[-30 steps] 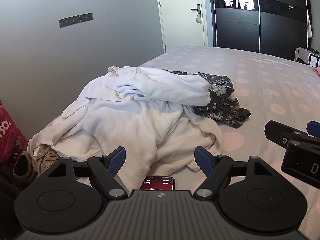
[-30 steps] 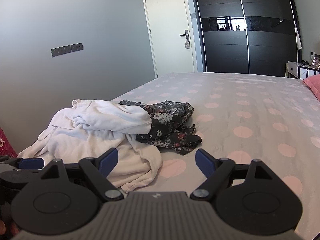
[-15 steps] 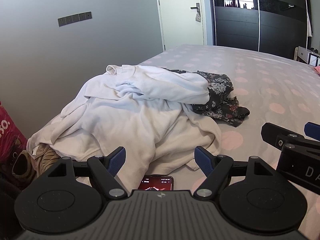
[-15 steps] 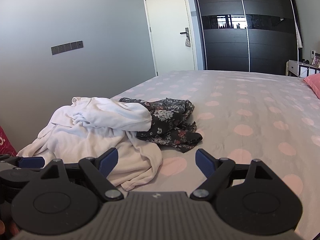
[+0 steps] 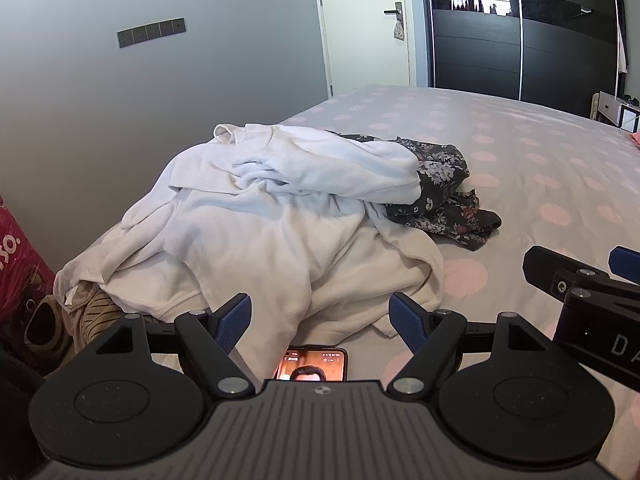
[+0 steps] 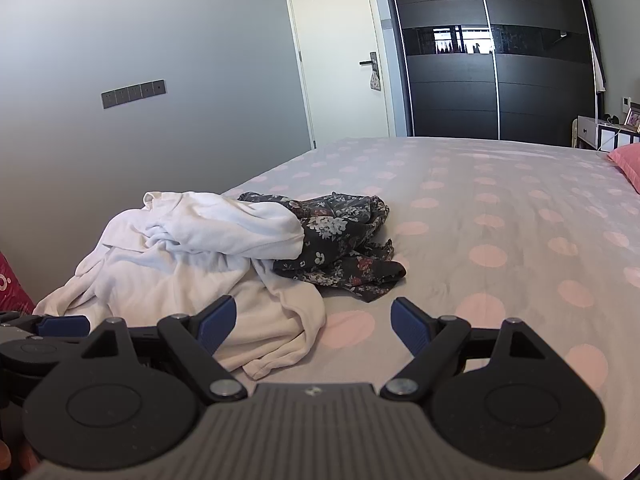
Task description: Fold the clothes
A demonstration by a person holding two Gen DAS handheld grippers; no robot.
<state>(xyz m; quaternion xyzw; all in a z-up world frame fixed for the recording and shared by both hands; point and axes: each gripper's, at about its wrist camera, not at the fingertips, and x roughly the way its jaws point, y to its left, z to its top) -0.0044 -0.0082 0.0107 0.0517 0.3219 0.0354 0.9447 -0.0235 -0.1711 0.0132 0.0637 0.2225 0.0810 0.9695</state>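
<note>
A heap of crumpled white garments lies on the near left corner of the bed. A dark floral garment is tucked partly under its right side. A striped piece peeks out at the heap's left edge. My left gripper hovers open just short of the heap, nothing between its blue pads. My right gripper is open too, over the white cloth's near hem, and its body shows at the right of the left wrist view.
The bed has a grey sheet with pink dots. A lit phone lies under my left gripper. A red bag stands at the left, a grey wall beside it. Door, dark wardrobe, pink pillow are far off.
Both grippers have crept slightly forward and lower toward the heap; the clothes have not moved and both stay open.
</note>
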